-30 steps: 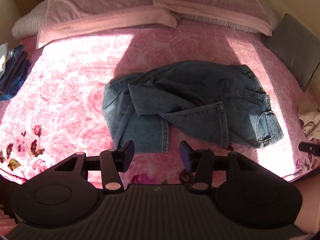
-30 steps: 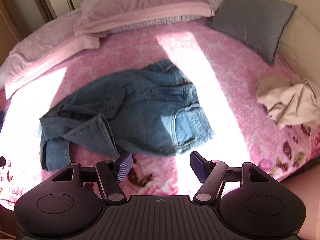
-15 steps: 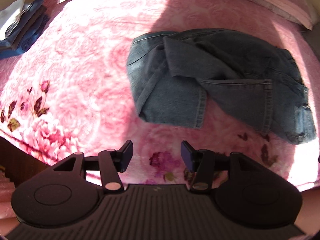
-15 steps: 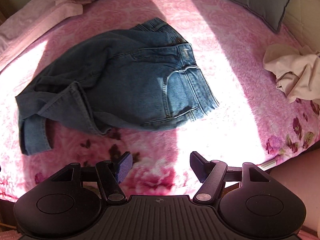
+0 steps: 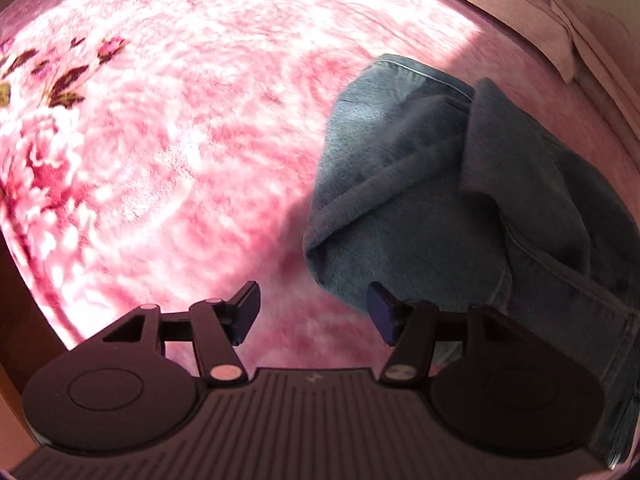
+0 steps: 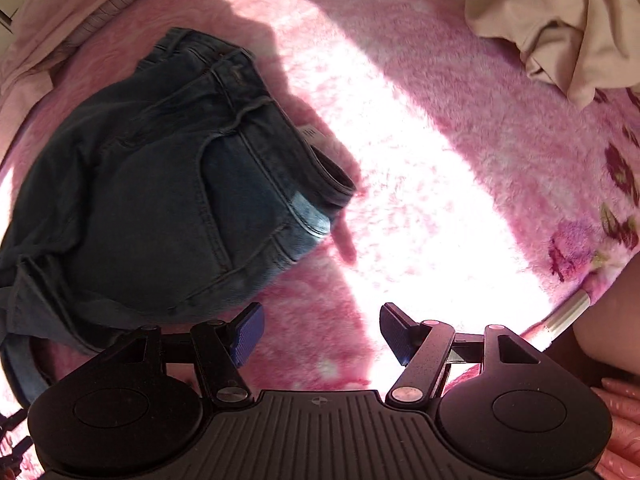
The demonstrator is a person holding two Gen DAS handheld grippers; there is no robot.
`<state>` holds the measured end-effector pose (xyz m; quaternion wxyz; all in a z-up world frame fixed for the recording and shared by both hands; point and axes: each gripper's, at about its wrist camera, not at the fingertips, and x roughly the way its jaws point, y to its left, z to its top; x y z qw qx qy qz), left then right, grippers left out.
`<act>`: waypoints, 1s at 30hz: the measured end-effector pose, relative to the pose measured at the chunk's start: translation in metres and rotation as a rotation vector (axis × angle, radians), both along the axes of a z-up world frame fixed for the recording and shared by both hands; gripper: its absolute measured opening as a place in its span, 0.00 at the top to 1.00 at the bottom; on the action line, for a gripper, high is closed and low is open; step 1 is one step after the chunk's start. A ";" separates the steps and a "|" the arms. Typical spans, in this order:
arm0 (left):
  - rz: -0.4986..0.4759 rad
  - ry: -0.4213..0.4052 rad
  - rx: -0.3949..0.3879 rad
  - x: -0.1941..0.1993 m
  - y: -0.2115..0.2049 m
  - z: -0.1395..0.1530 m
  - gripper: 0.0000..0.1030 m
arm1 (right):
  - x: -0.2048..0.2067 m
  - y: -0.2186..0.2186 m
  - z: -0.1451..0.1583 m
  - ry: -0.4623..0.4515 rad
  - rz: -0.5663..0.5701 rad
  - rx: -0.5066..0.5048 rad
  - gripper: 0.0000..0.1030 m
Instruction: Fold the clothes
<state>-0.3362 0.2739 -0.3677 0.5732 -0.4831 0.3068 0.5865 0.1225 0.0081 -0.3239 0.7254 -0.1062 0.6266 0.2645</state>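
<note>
Both my tongs hang over the pink bed (image 5: pixel 192 128) pointing steeply down, nothing pinched. My left tongs (image 5: pixel 313 312) are spread, jaws just been opening, only blanket between them; the jeans (image 5: pixel 440 184) lie just to their right, the crumpled leg end nearest the right-hand finger. My right tongs (image 6: pixel 321 336) are spread too, empty, with the jeans (image 6: pixel 160 184) up-left of them, waistband and back pocket facing the sunlit patch. Jeans are bunched, legs crossed over each other, so the step in hand looks like reaching in to grab and spread them flat before any fold

To do it well: left takes the leg hem edge, right takes the waistband corner nearest me, pinching denim only, not the fluffy blanket pile. Grip both layers at a seam so it doesn't slip, then pull apart evenly. The beige garment (image 6: pixel 560 20) sits well apart at the far right, leave it alone
</note>
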 end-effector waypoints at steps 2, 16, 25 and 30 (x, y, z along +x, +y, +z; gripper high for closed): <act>0.060 -0.049 0.013 -0.005 0.007 -0.015 0.54 | -0.004 0.000 -0.010 0.002 -0.002 -0.023 0.35; -0.404 0.340 0.649 -0.007 0.190 0.144 0.96 | -0.033 0.014 0.005 -0.091 -0.128 -0.058 0.35; -0.564 0.479 0.485 0.020 0.267 0.111 0.71 | -0.052 0.038 0.015 -0.137 -0.225 -0.017 0.35; -0.475 -0.037 0.131 -0.028 0.174 0.058 0.61 | -0.063 0.019 0.004 -0.095 -0.265 -0.011 0.35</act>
